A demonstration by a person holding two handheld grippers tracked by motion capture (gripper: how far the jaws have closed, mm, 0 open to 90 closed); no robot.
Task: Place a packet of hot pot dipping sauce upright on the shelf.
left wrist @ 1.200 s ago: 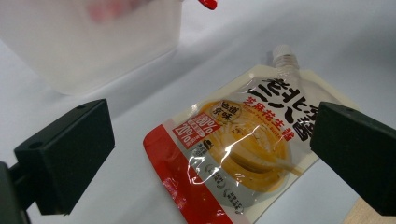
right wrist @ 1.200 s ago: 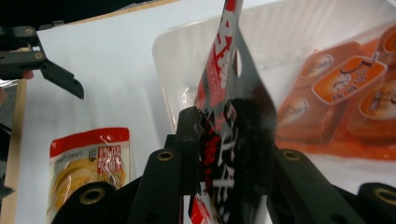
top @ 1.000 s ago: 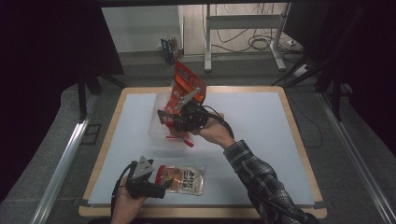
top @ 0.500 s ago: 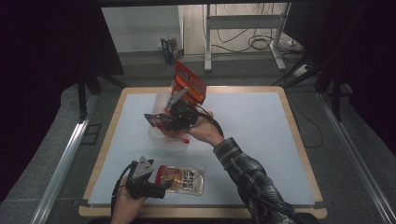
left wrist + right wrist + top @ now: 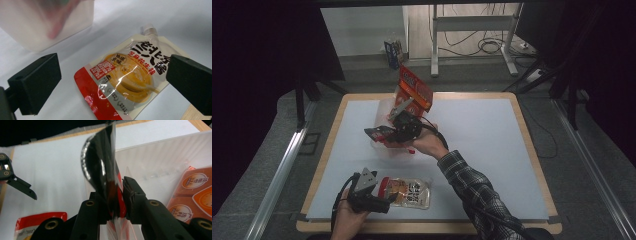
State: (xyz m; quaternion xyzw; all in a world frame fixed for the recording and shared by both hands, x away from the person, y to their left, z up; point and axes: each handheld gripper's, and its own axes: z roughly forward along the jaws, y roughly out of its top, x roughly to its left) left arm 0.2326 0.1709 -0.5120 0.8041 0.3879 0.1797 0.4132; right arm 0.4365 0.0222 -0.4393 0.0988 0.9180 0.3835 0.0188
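Observation:
My right gripper [image 5: 386, 134] is shut on a dark, glossy packet with red at its bottom edge [image 5: 374, 132]. In the right gripper view that packet [image 5: 102, 170] stands up, pinched between the jaws [image 5: 117, 195]. I hold it just above the near side of a clear plastic bin [image 5: 387, 107]. An orange packet [image 5: 414, 89] leans up out of the bin's far side. Near the front edge my left gripper [image 5: 387, 197] is open, and beyond its jaws [image 5: 112, 81] a yellow-and-red sauce pouch [image 5: 125, 75] lies flat, untouched.
The white table top [image 5: 492, 145] has a wooden rim. The clear bin [image 5: 37, 22] stands close beyond the sauce pouch [image 5: 407, 192]. In the right gripper view the bin wall [image 5: 155, 160] and the orange packet [image 5: 195, 192] lie to the right.
My right gripper has carried the dark packet to the left and slightly down, toward the bin's near side. The left gripper and the sauce pouch have stayed put.

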